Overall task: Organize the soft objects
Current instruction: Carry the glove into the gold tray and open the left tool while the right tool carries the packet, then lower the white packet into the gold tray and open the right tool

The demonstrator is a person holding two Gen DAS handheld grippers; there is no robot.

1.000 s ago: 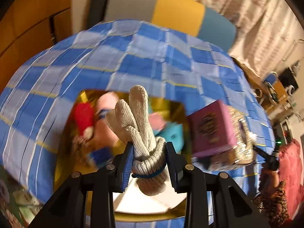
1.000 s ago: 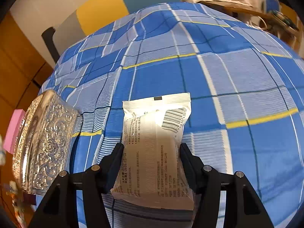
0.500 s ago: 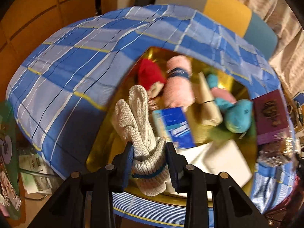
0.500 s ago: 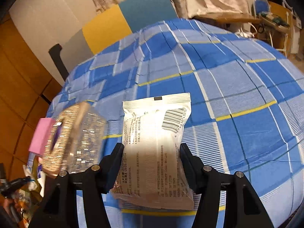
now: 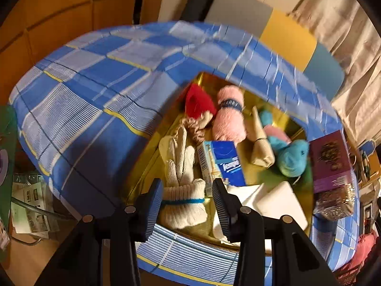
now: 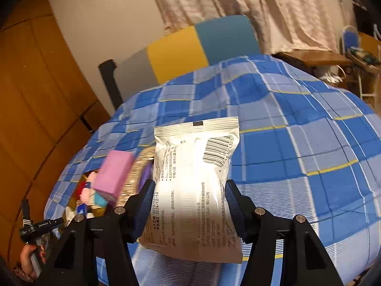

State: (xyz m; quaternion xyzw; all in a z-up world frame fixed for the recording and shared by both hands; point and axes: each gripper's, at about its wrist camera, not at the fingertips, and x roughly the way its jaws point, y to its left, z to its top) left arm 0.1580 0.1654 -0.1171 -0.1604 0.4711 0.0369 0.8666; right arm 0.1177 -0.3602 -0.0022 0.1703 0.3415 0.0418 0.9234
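In the left wrist view my left gripper (image 5: 188, 202) stands open over the near left corner of a gold tray (image 5: 152, 166). A white knit glove bundle (image 5: 181, 181) lies in the tray between the pads, apart from them. The tray also holds a red-hatted doll (image 5: 197, 109), pink yarn (image 5: 229, 119), a blue tissue pack (image 5: 223, 162), a turquoise plush (image 5: 291, 157) and white packs (image 5: 278, 200). In the right wrist view my right gripper (image 6: 190, 205) is shut on a white wipes pack (image 6: 193, 181), held above the table.
A blue checked cloth (image 5: 95, 100) covers the table. A purple box (image 5: 331, 162) on a silver embossed tin (image 5: 335, 202) stands right of the tray; both show in the right wrist view (image 6: 114, 174). A grey, yellow and teal chair back (image 6: 190, 50) stands behind the table.
My left gripper has opened and let the glove bundle drop into the tray. My right gripper has lifted and swung left with the wipes pack, bringing the tray into its view.
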